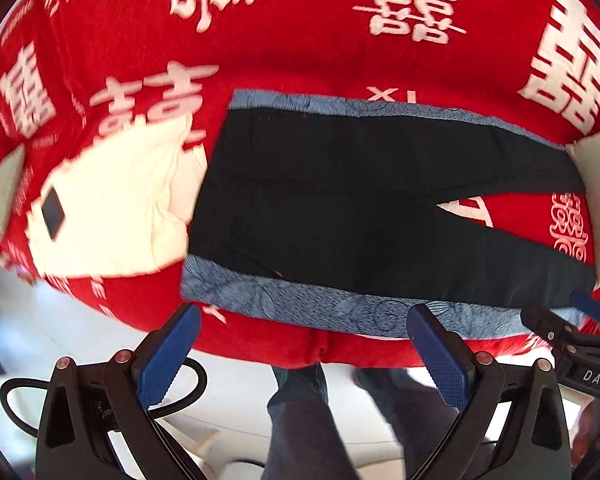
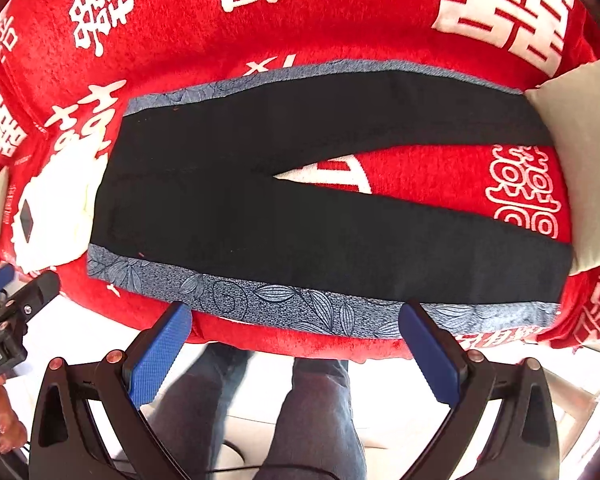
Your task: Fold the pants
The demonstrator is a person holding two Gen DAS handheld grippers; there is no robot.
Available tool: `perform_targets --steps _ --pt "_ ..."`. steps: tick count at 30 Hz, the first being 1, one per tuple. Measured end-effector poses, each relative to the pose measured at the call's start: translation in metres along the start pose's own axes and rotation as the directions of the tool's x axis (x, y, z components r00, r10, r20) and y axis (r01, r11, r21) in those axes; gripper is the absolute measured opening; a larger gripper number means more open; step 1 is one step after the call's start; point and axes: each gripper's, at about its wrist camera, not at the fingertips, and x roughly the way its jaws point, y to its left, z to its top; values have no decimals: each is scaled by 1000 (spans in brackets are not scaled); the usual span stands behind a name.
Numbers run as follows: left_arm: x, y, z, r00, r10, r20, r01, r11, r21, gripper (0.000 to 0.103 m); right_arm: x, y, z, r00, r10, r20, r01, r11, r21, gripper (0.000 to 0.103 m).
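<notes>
Dark navy pants (image 1: pixel 340 208) (image 2: pixel 300 208) with blue patterned side stripes lie flat on a red blanket (image 1: pixel 300 40) (image 2: pixel 340 20), waist to the left, legs spread in a V to the right. My left gripper (image 1: pixel 304 332) is open and empty, hovering just off the near stripe by the waist end. My right gripper (image 2: pixel 296 328) is open and empty, just off the near stripe at mid-leg. The right gripper also shows in the left wrist view (image 1: pixel 572 316), and the left gripper in the right wrist view (image 2: pixel 16 288).
A folded white garment (image 1: pixel 116 208) (image 2: pixel 56 208) with a dark label lies left of the waist. A grey cushion (image 2: pixel 580 152) (image 1: pixel 596 184) sits at the leg ends. The person's legs in jeans (image 2: pixel 312 420) stand below the near bed edge.
</notes>
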Motion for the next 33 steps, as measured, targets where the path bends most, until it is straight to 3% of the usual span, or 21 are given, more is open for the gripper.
perform_targets --steps 4,7,12,13,14,16,20,25,28,33 --pt "23 15 -9 998 -55 -40 52 996 -70 103 12 -17 -8 990 141 5 -140 986 88 103" --pt "54 33 -16 992 -111 -57 104 988 -117 103 34 -26 -21 949 313 18 -311 933 183 103" --pt "116 60 -32 981 -171 -92 152 972 -180 103 94 -27 -52 849 527 47 -514 800 309 98" --pt "127 64 -36 979 -182 -95 161 969 -189 103 111 -25 -60 822 568 42 -547 766 337 89" --pt "138 69 -39 975 -202 -94 180 963 -200 103 133 -23 -70 786 617 33 -581 720 380 73" --pt "154 76 -45 967 -238 -90 214 953 -214 103 158 -21 -81 742 669 34 -617 663 424 64" --pt "181 84 -54 950 -302 -80 277 933 -232 103 196 -17 -100 700 709 81 -661 601 450 64" --pt "199 86 -58 934 -349 -77 323 916 -239 103 218 -29 -110 674 723 151 -692 546 472 64" --pt "204 90 -58 920 -386 -68 358 897 -258 103 221 -41 -113 629 744 224 -734 474 487 64" --pt "210 86 -53 910 -410 -65 380 886 -266 103 218 -45 -106 568 763 309 -787 394 474 64"
